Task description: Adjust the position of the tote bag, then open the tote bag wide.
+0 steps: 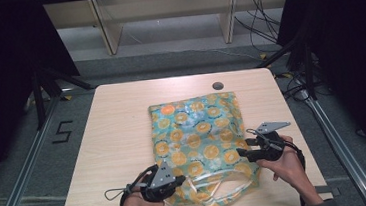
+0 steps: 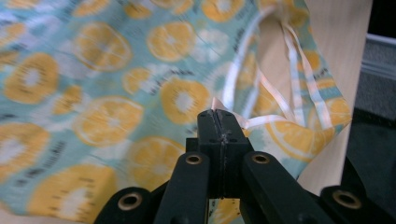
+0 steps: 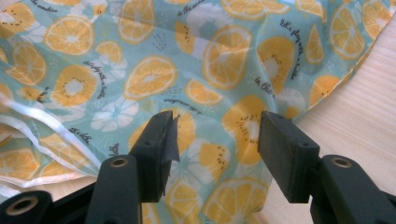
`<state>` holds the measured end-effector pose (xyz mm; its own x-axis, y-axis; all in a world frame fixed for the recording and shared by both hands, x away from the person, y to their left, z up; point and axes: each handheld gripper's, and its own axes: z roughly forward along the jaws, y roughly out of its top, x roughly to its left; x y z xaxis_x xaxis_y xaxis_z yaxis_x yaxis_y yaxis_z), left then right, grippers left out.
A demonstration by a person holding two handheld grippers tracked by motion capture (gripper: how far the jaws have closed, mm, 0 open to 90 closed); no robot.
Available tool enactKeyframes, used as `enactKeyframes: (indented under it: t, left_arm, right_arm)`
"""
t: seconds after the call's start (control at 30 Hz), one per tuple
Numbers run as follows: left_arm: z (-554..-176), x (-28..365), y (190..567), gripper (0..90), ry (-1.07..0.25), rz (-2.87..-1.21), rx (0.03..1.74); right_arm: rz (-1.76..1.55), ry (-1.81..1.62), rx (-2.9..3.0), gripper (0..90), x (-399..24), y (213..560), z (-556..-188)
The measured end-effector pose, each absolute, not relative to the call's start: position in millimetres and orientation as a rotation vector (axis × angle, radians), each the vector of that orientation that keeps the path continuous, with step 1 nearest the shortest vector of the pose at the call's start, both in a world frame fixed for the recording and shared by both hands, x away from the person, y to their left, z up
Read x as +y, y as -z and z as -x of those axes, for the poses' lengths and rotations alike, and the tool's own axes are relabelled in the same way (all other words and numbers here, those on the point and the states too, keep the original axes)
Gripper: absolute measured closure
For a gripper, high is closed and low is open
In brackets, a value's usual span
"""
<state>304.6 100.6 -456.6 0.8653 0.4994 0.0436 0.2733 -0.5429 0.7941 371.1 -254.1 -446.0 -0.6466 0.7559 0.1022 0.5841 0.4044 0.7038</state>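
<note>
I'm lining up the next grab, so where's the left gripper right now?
In the high view the left gripper is at the table's near left, shut on the bag at its near edge.

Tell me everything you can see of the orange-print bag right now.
The bag is thin, glossy plastic, teal with orange slices, white flowers and small black writing. It lies mostly flat and wrinkled on the wooden table, its opening and pale clear handle strips toward the person's edge. The left tongs are shut on a pale strip at the bag's mouth. The right tongs are open over the bag's right side, near its edge; contact there is unclear.
</note>
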Motion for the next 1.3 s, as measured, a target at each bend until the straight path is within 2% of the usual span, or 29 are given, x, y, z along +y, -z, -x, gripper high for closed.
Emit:
enactKeyframes:
  t: [0.23, 0.5, 0.77, 1.0, 1.1, 1.13, 1.17, 1.23, 1.3]
  left_arm:
    - [-355, 111, 425, 89.7, -0.431, -2.051, 0.648]
    - [-399, 111, 404, 89.8, -0.456, -1.952, 0.743]
    - [-432, 116, 410, 89.7, -0.437, -1.927, 0.831]
    - [-442, 118, 421, 89.7, -0.415, -1.936, 0.857]
    - [-444, 120, 424, 89.7, -0.412, -1.954, 0.855]
    - [-444, 120, 424, 89.7, -0.412, -1.954, 0.855]
    - [-446, 121, 426, 89.6, -0.414, -1.975, 0.851]
    - [-448, 121, 430, 89.5, -0.402, -1.966, 0.868]
    - [-449, 121, 432, 89.5, -0.395, -1.963, 0.878]
  right_arm:
    - [-1.181, -1.117, 2.403, 46.7, -256, 438, -370]
    - [-1.147, -1.229, 2.415, 46.1, -250, 425, -364]
    - [-1.070, -1.256, 2.443, 44.8, -228, 417, -359]
    - [-1.064, -1.206, 2.462, 45.7, -216, 427, -371]
    - [-1.029, -1.193, 2.506, 55.2, -213, 431, -379]
    - [-1.029, -1.193, 2.506, 55.2, -213, 431, -379]
    - [-1.018, -1.165, 2.487, 66.7, -210, 434, -384]
    - [-0.964, -1.157, 2.484, 78.8, -210, 434, -390]
    - [-0.931, -1.150, 2.488, 82.2, -210, 434, -392]
